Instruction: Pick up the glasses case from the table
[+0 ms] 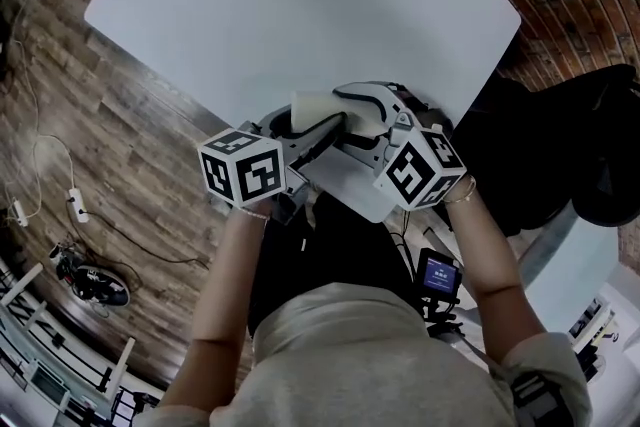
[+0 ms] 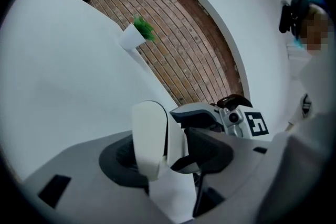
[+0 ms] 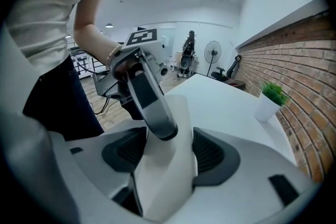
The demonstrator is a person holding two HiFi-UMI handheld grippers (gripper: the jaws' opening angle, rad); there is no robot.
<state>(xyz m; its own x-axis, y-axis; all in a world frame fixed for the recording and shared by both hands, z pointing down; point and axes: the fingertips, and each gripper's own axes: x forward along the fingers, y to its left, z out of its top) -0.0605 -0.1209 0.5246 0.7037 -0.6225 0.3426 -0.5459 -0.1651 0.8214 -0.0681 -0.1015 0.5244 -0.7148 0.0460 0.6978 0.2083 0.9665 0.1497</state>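
glasses case (image 1: 314,108): between left gripper (image 2: 166,155) and right gripper (image 3: 168,152), over table (image 1: 300,5) edge | plant (image 3: 270,100): on table, by wall (image 3: 310,68)

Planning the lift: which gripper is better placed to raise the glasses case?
Right. The right gripper is closed on the glasses case; the left gripper stands open around its end.

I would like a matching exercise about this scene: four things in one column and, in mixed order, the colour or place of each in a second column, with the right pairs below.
Things:
1. glasses case
2. potted plant
3. table
4. floor

Colour or place:
A. brown wooden boards
B. white, gripped between the jaws of the right claw
C. green leaves in a white pot, near the brick wall
D. pale smooth top on which the plant stands

Pairs: 1-B, 2-C, 3-D, 4-A
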